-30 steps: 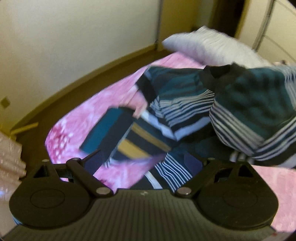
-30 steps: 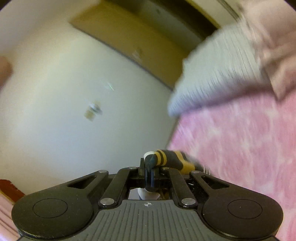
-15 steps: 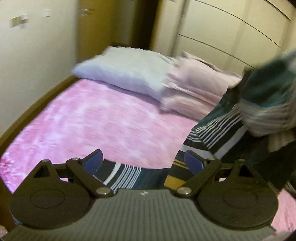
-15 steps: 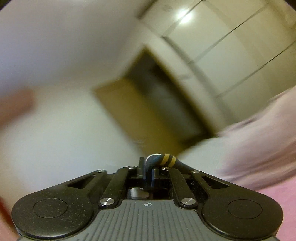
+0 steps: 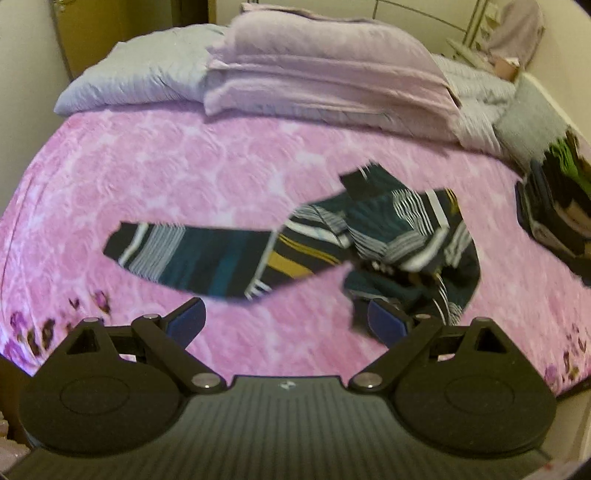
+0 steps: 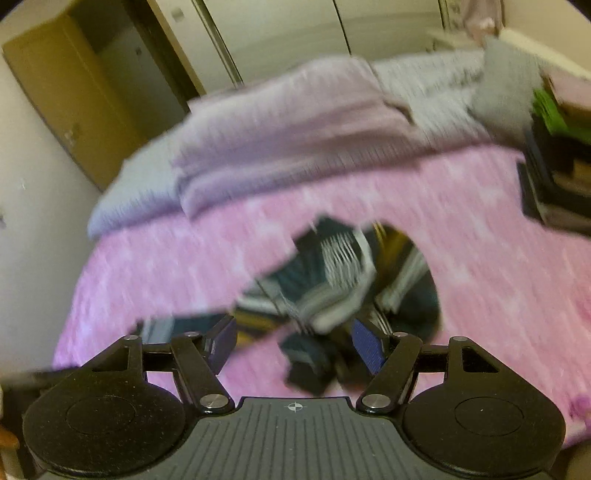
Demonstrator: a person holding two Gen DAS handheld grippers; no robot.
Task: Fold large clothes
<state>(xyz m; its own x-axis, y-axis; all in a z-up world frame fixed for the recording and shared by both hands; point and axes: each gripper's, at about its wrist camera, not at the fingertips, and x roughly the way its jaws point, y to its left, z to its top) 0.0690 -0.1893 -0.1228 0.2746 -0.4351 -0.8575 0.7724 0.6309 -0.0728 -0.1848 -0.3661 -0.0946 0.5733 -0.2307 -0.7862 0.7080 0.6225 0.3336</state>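
A dark striped sweater (image 5: 306, 243) with teal, white and yellow bands lies crumpled on the pink bedspread (image 5: 184, 166), one sleeve stretched out to the left. My left gripper (image 5: 286, 323) hovers open above the near side of the bed, nothing between its blue pads. In the right wrist view the same sweater (image 6: 332, 280) shows blurred, bunched in a heap. My right gripper (image 6: 295, 341) is open just above its near edge, holding nothing.
Folded lilac bedding (image 5: 325, 70) and a grey pillow (image 5: 133, 77) lie at the head of the bed. A stack of folded clothes (image 5: 554, 210) sits at the right edge. Wardrobe doors (image 6: 280, 33) and a brown door (image 6: 70, 96) stand behind.
The right gripper, shut on the sweater's striped edge before, has opened and let it go. The sweater has dropped from the air onto the bed. Both cameras swung down toward the bedspread.
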